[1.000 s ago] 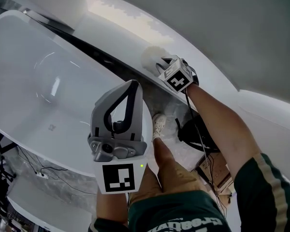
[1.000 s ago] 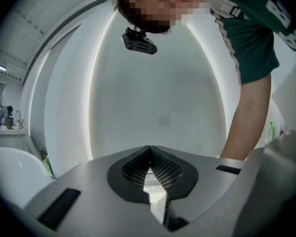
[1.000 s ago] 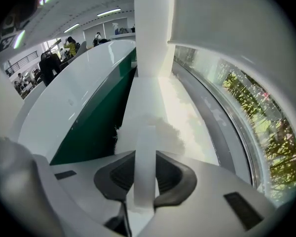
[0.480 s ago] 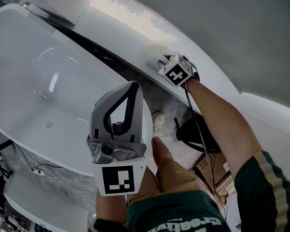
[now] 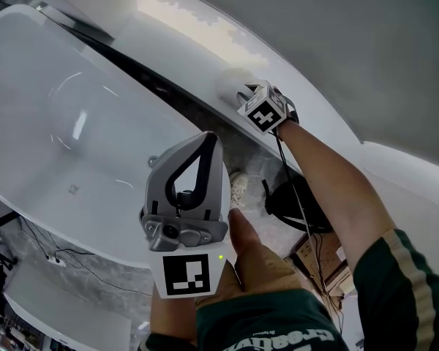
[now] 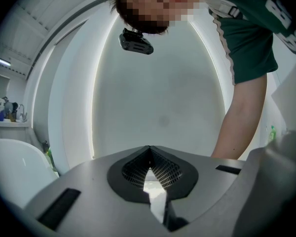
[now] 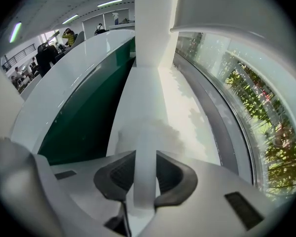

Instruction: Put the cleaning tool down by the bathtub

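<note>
The cleaning tool is a white stick handle with a fluffy white head (image 5: 230, 85). Its head rests on the white ledge (image 5: 194, 53) that runs beside the bathtub (image 5: 73, 123). My right gripper (image 5: 244, 94) is shut on the handle, which stands between the dark pads (image 7: 175, 177) in the right gripper view, with the fluffy head (image 7: 147, 131) just beyond them on the ledge (image 7: 155, 95). My left gripper (image 5: 208, 139) hangs over the tub's rim, jaws shut with nothing in them. In the left gripper view it (image 6: 149, 150) points up at a person.
On the floor between tub and ledge are a white shoe (image 5: 240, 187), a black bag (image 5: 296, 203) and a cardboard box (image 5: 318, 258). Cables (image 5: 51, 258) lie at the lower left. A white post (image 7: 155, 23) rises from the ledge, with a window (image 7: 241, 102) alongside.
My left gripper has drifted a little right and down in the head view. The right gripper has shifted slightly up-left along the ledge, still holding the tool.
</note>
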Tool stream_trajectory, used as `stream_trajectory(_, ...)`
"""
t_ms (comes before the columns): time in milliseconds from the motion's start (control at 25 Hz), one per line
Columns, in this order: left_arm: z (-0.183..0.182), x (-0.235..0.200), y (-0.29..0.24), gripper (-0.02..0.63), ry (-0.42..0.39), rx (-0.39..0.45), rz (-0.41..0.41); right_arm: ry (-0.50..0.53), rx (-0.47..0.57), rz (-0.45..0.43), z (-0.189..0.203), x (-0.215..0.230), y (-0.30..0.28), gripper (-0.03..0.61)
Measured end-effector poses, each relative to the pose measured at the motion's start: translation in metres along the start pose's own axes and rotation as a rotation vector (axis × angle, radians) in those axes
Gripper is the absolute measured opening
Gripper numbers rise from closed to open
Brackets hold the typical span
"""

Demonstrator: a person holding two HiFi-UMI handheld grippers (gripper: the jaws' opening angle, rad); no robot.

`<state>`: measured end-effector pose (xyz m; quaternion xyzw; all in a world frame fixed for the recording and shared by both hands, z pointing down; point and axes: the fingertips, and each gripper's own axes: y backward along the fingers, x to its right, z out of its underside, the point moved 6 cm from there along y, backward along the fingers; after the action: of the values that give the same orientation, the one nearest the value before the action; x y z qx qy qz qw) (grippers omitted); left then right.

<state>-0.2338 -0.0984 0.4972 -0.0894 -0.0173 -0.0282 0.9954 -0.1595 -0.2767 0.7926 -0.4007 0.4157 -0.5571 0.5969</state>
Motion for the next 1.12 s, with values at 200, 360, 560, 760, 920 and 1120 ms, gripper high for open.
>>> stream_trajectory(200, 0.001, 0.000, 0.004, 0.006, 0.018, -0.004, -0.003, 0.061, 0.049, 0.008, 0.000, -0.004, 0.004, 0.155)
stream_trajectory(360, 0.002, -0.002, 0.003, 0.006, 0.025, -0.001, -0.014, 0.063, 0.084, -0.021, 0.000, -0.007, 0.008, 0.215)
stream_trajectory(560, -0.003, 0.000, 0.005, 0.006, 0.015, 0.001, -0.026, 0.051, 0.111, -0.023, 0.001, -0.005, 0.018, 0.218)
stream_trajectory(760, -0.020, 0.004, 0.004, 0.006, 0.007, 0.020, -0.007, 0.039, 0.144, -0.031, -0.009, 0.000, 0.042, 0.221)
stream_trajectory(920, -0.038, 0.011, 0.000, 0.006, -0.016, 0.043, 0.014, 0.031, 0.166, -0.037, -0.013, 0.002, 0.061, 0.221)
stream_trajectory(1120, -0.060, 0.021, 0.004, 0.006, -0.042, 0.061, 0.038, 0.059, 0.237, -0.064, -0.021, -0.011, 0.099, 0.221)
